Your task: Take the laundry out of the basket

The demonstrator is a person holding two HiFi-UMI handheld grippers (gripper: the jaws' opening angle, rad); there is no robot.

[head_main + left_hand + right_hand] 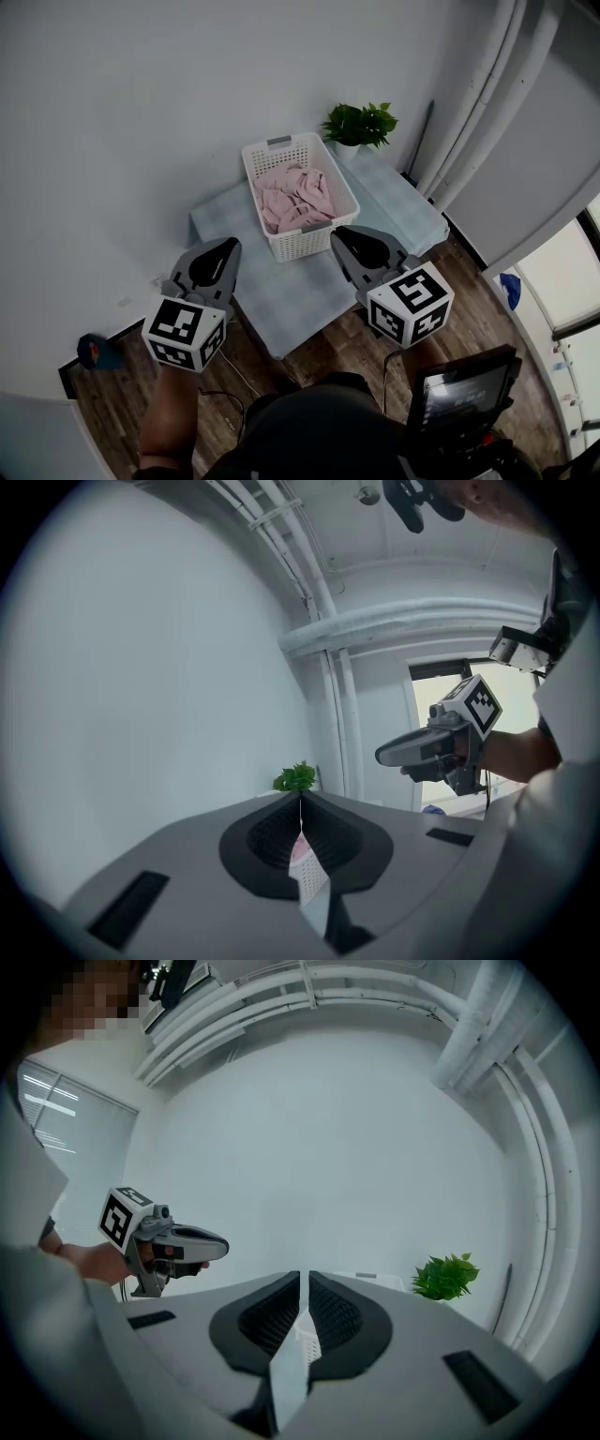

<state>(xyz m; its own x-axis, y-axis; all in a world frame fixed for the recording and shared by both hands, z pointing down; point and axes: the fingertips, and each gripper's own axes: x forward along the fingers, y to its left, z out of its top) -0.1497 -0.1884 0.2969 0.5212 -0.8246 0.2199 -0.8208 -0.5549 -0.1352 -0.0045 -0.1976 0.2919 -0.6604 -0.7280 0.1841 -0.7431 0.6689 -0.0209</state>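
Note:
A white slatted laundry basket (307,241) stands on a low table (281,300) covered in pale blue-grey cloth. Pink laundry (292,197) fills it. My left gripper (230,246) hovers over the table's near left, short of the basket, shut with nothing in it. My right gripper (339,232) hangs just off the basket's near right corner, also shut and empty. In the left gripper view the jaws (300,797) meet, and a sliver of basket and pink cloth (302,853) shows below them. In the right gripper view the jaws (304,1277) are likewise together.
A green potted plant (361,124) sits behind the basket on the table's far corner. White pipes and a column (487,103) run along the right. A blue object (94,352) lies on the wood floor at left. A dark screen device (459,389) sits near my right side.

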